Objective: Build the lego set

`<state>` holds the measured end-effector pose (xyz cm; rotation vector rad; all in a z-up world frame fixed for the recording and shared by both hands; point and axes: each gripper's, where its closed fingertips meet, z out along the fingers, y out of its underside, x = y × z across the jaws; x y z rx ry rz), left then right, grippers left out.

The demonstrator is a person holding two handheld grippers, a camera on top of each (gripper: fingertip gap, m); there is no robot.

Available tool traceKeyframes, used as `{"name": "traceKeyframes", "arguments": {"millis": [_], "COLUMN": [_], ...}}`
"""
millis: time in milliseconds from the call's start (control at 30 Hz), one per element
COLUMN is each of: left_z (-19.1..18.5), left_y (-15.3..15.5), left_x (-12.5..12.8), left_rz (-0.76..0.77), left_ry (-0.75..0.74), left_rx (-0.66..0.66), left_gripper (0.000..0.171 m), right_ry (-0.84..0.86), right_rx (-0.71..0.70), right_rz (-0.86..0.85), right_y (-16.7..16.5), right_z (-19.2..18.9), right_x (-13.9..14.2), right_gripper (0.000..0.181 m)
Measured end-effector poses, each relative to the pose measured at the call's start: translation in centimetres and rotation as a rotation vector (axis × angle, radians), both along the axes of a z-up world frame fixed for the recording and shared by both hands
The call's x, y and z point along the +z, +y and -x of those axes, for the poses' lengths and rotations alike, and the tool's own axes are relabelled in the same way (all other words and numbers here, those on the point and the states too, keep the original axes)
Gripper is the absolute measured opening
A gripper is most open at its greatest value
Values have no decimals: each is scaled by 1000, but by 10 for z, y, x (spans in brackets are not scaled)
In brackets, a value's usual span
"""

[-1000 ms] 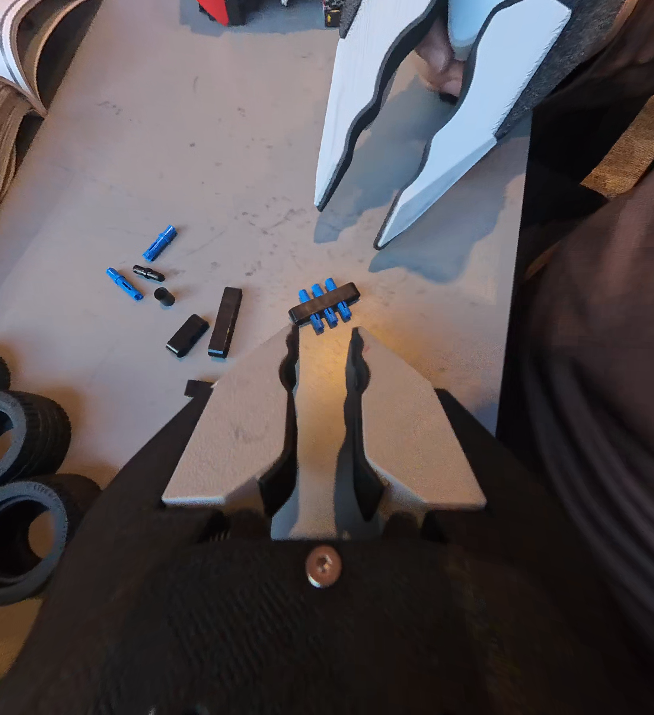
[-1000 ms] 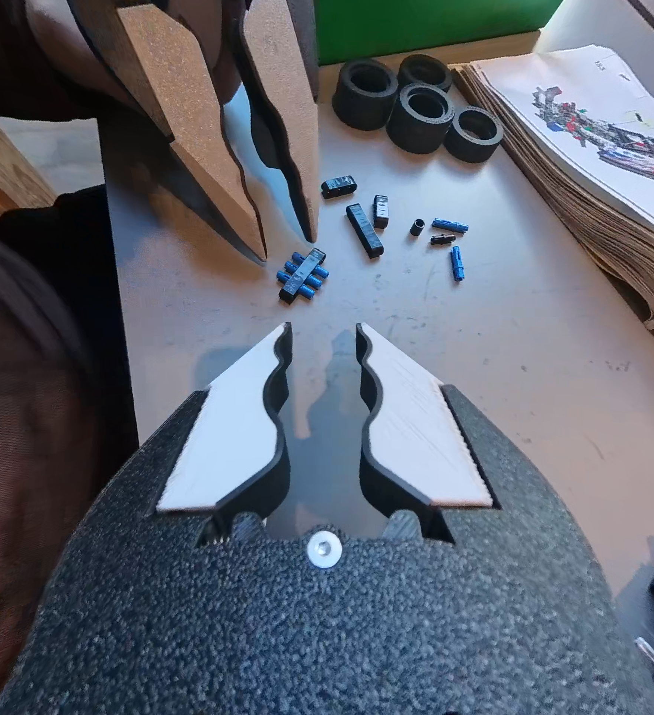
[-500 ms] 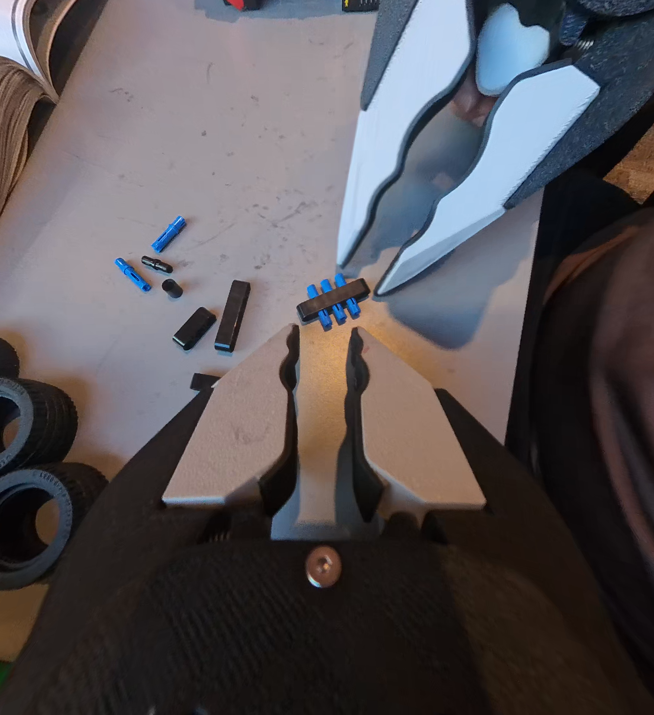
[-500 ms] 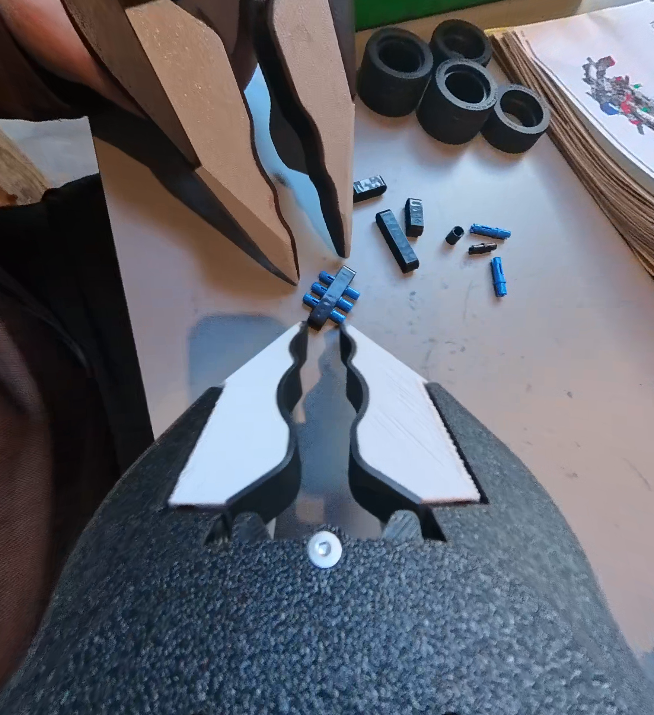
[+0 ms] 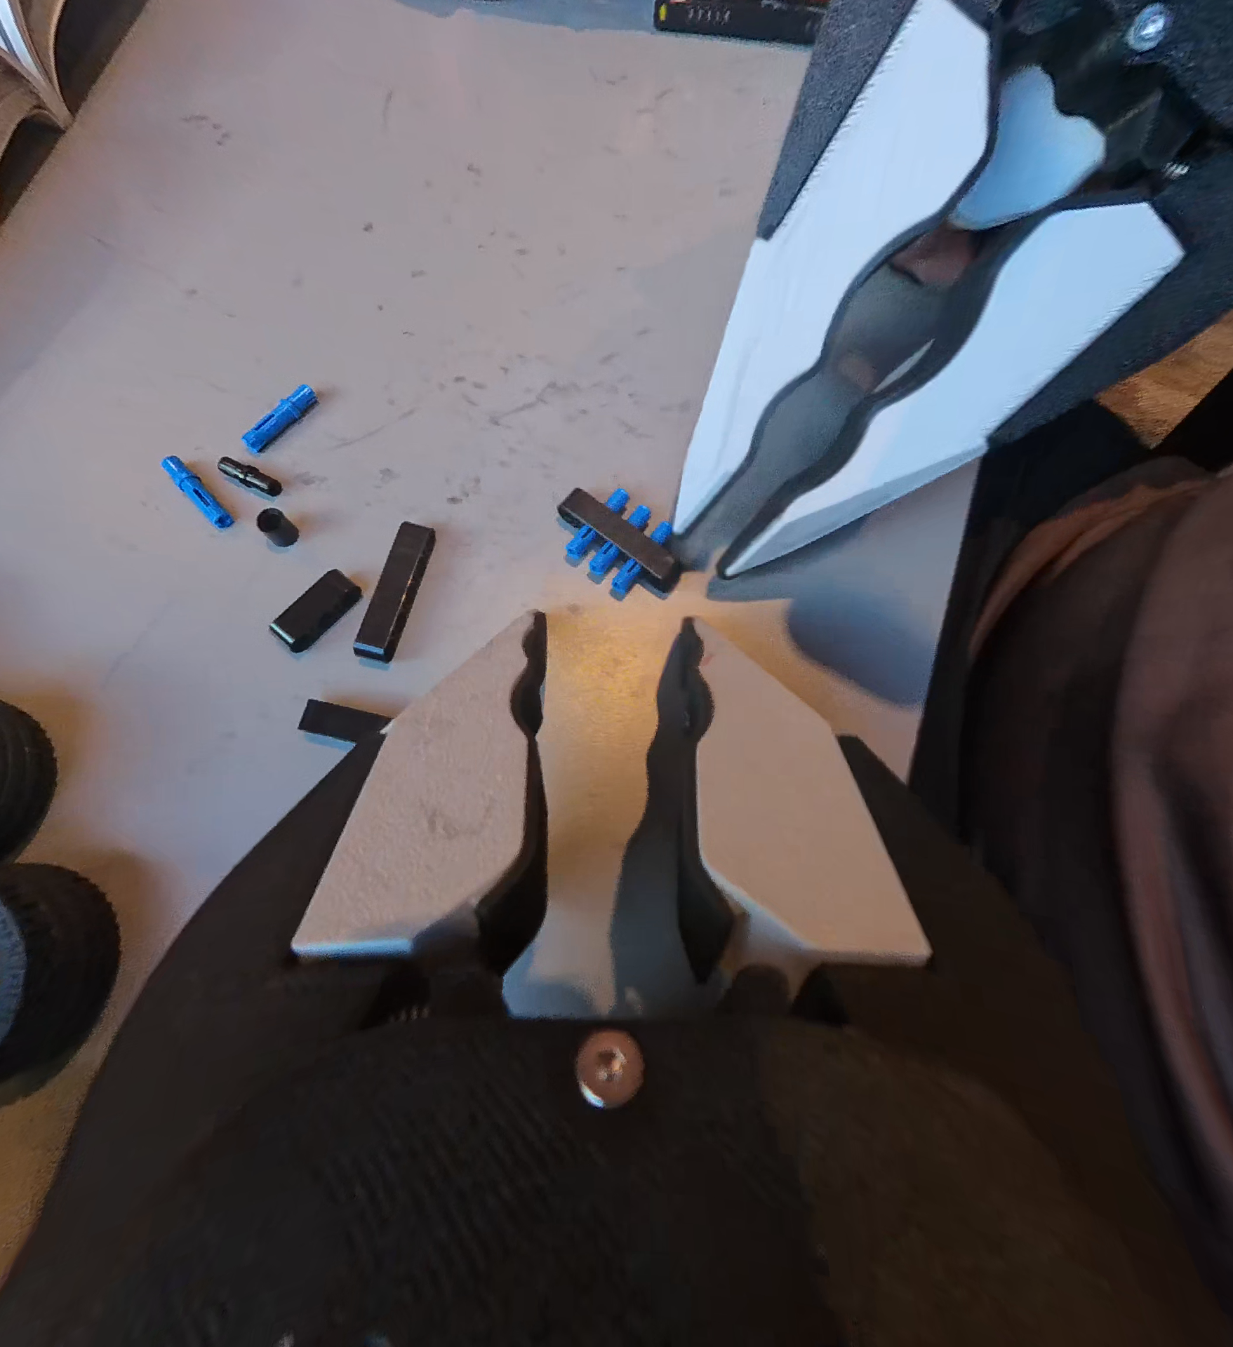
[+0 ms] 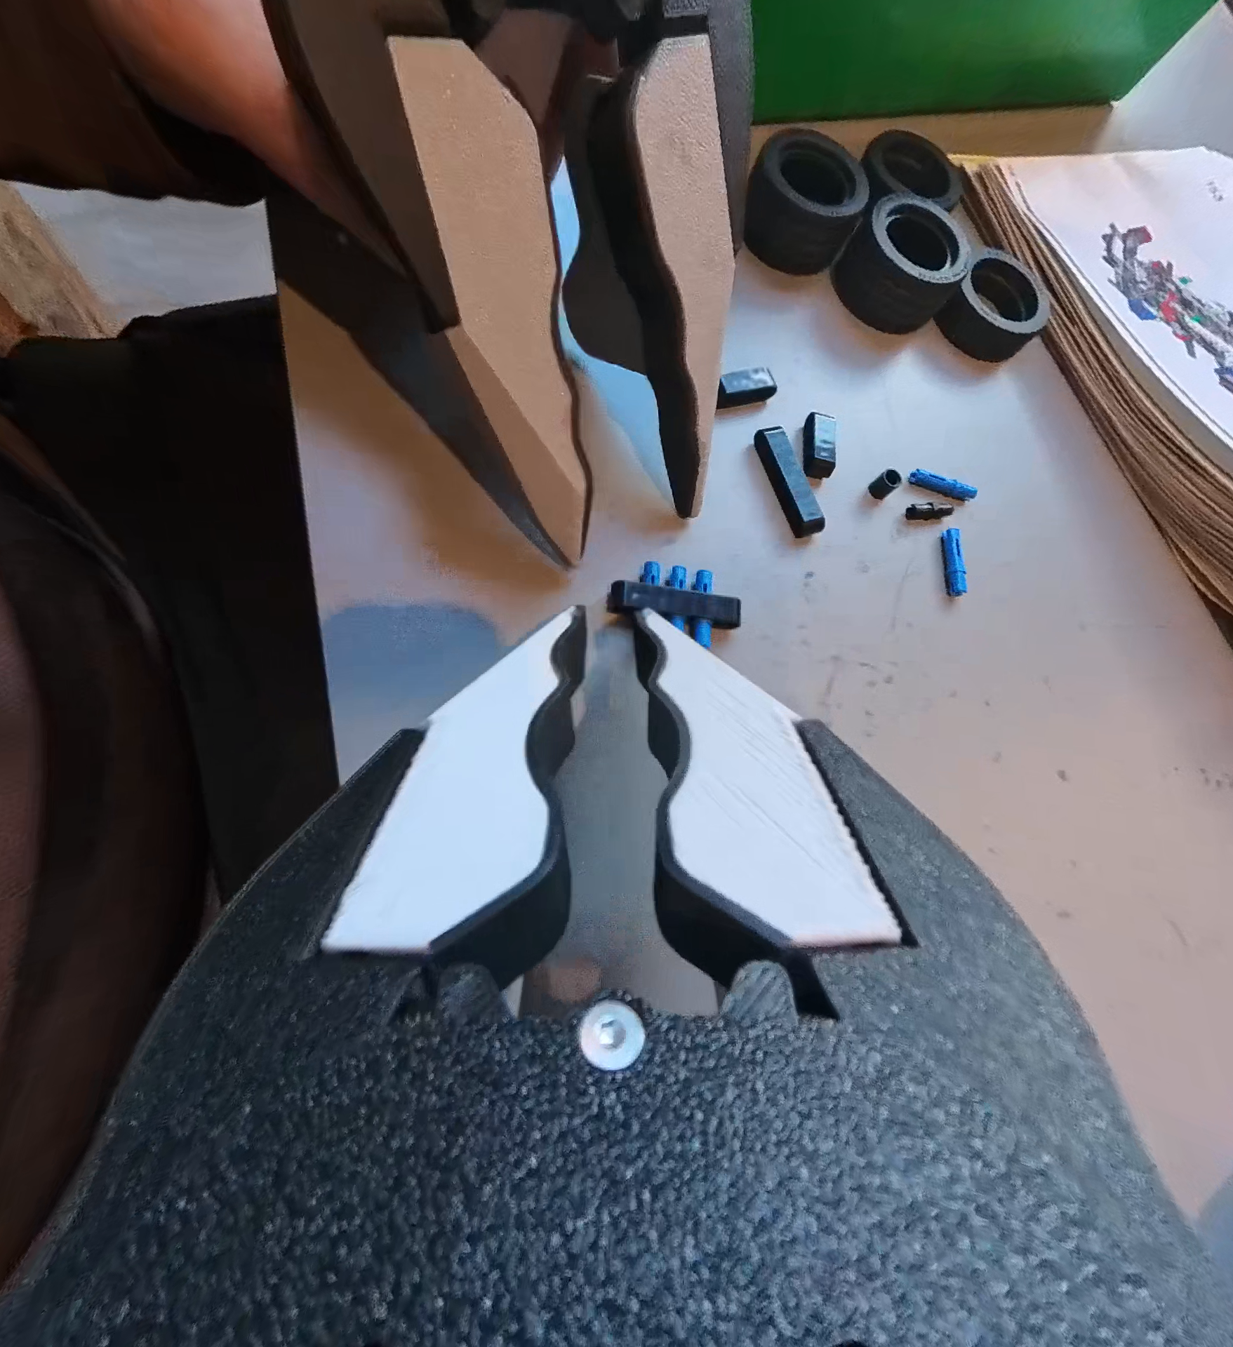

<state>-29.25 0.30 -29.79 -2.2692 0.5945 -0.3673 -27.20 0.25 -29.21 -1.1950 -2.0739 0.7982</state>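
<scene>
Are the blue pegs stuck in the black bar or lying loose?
Stuck in. Three blue pegs pass through the black bar, poking out on both sides.

A scuffed pale table [image 5: 453, 219] carries a black beam with three blue pins [image 5: 617, 541] at centre. Loose black beams [image 5: 394, 590] and blue pins [image 5: 279, 418] lie left of centre, black tyres [image 6: 912, 251] and an open instruction booklet [image 6: 1145, 291] at the upper right.
</scene>
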Motion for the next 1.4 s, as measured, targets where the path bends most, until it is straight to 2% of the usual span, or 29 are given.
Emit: {"name": "traceKeyframes", "arguments": {"millis": [67, 167, 233, 333, 400, 433, 500, 667, 800, 900, 1000, 1133, 1300, 1400], "left_z": [-4, -9, -14, -25, -30, -31, -28, -17, -7, -3, -10, -25, -26, -25], "left_y": [-2, -9, -12, -12, -9, -7, -4, -4, -2, -1, -5, -12, -7, -6], "left_x": [1, 3, 4, 3, 3, 3, 2, 0, 0, 1, 4, 3, 0, 1], "left_rz": [18, 24, 17, 42, 50, 53, 61, 83, 75, 68, 60, 83, 123, 150], "left_ry": [-44, -71, -76, -102, -121, -124, -127, -141, -133, -128, -148, -154, -177, -224], "left_rx": [4, 24, 41, 66, 74, 80, 94, 111, 128, 136, 80, -24, -44, -34], "left_gripper": [41, 40, 37, 36, 35, 32, 24, 5, 7, 10, 27, 24, 5, 6], "right_ry": [-1, -9, -8, -61, -109, -125, -156, -154, -146, -139, -140, -136, -144, -141], "right_rx": [-6, -56, -61, 8, 89, 127, 172, 137, 87, 90, 90, 106, 165, 148], "right_rz": [20, 55, 72, 146, 197, 211, 209, 164, 157, 143, 143, 122, 133, 125], "right_y": [4, 19, 28, 27, 19, 14, 9, 9, 11, 11, 12, 18, 13, 13], "right_z": [-5, -8, -6, 0, 4, 6, 8, 5, 0, -5, -8, -8, -9, -10], "right_x": [1, 2, 3, 0, -1, -2, -5, -8, -8, -8, -8, -7, -8, -8], "right_gripper": [18, 27, 39, 62, 69, 68, 49, 45, 45, 39, 37, 39, 29, 28]}}
